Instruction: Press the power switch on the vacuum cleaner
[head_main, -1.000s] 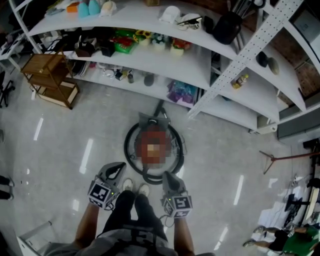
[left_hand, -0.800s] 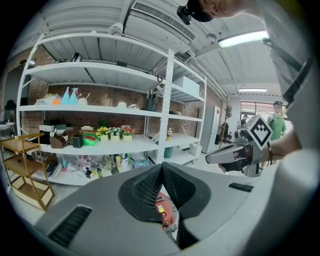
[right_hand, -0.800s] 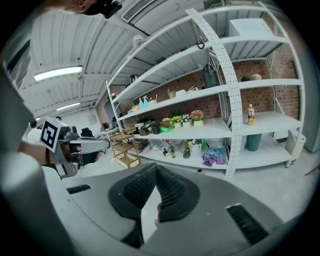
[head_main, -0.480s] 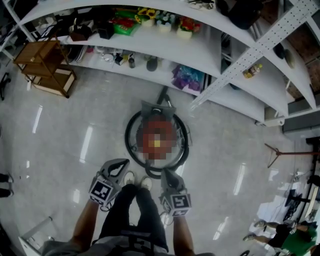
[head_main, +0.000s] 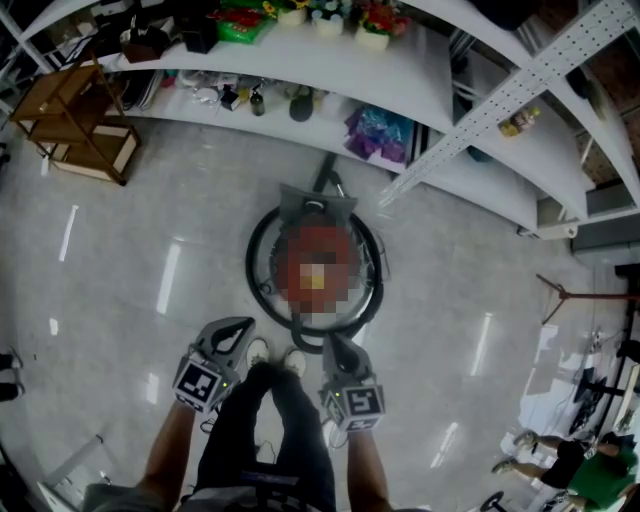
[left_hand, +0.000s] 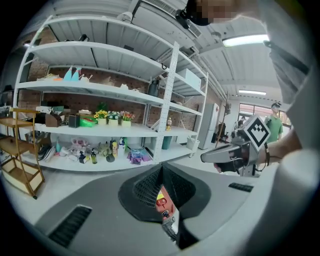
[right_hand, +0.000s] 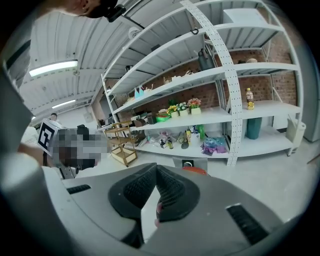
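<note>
Head view: I stand over the vacuum cleaner (head_main: 316, 212), left gripper (head_main: 243, 327) and right gripper (head_main: 331, 347) with fingers pinched together, empty, probably to poke its switch.

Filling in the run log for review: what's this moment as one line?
phase: pre-press | left gripper: shut, empty | right gripper: shut, empty | vacuum cleaner: on floor ahead, untouched

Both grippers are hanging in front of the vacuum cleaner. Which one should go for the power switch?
Right, probably. The right gripper has its shut tip next to the vacuum cleaner at its near rim, and its own view shows the vacuum just past the jaws. The left gripper sits further off to the side.
</note>
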